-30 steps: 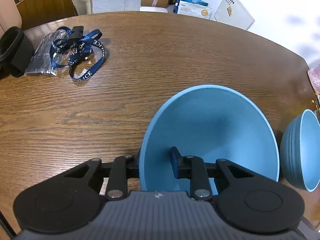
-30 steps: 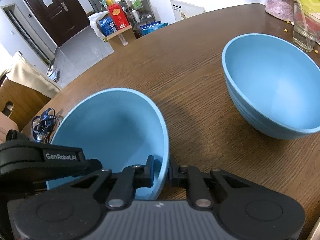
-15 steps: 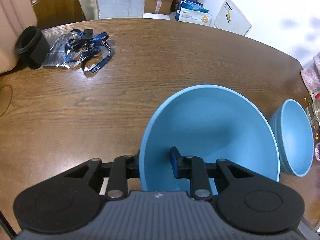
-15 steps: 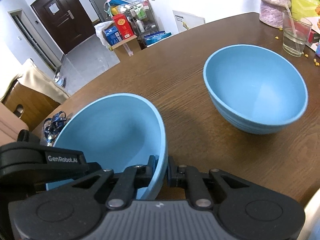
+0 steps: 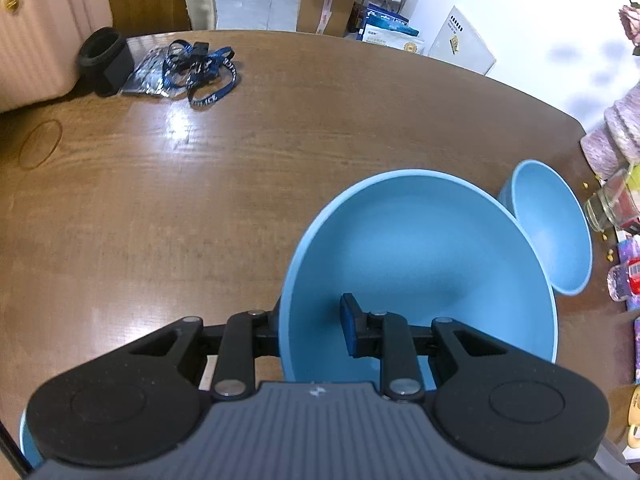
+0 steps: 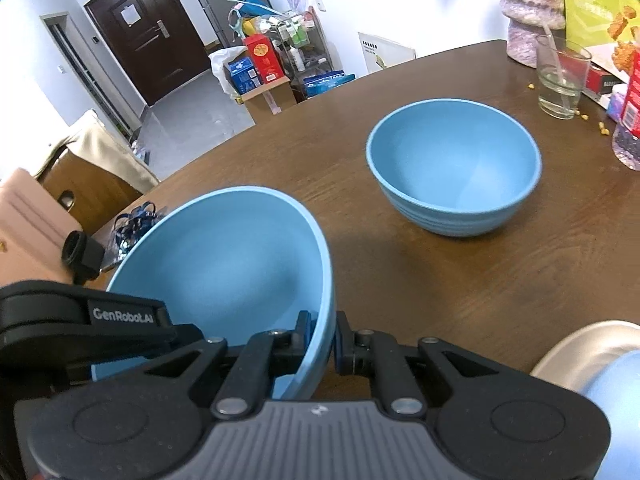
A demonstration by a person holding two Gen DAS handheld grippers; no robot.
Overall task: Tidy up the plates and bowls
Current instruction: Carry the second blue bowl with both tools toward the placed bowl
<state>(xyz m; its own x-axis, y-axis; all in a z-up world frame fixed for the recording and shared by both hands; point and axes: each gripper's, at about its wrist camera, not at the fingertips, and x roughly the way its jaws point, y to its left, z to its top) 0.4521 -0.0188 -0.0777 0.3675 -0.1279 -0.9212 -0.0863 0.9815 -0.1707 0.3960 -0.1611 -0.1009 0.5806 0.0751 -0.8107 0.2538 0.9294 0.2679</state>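
Both grippers hold one large blue bowl (image 5: 420,248), lifted above the wooden table (image 5: 200,184). My left gripper (image 5: 310,330) is shut on its left rim, one finger inside and one outside. My right gripper (image 6: 320,338) is shut on the right rim of the same bowl (image 6: 232,256). A second, smaller blue bowl (image 6: 452,164) stands upright on the table ahead and to the right; it also shows in the left wrist view (image 5: 552,224).
A drinking glass (image 6: 562,80), a pink knitted object (image 6: 528,8), a bottle (image 6: 630,120), packets and crumbs sit at the table's right end. A blue lanyard (image 5: 200,72) and black cup (image 5: 104,60) lie far left. A beige plate edge (image 6: 576,348) shows lower right.
The held bowl has risen and drawn back from the smaller bowl, which now looks farther away and smaller in both views. Both grips stay unchanged.
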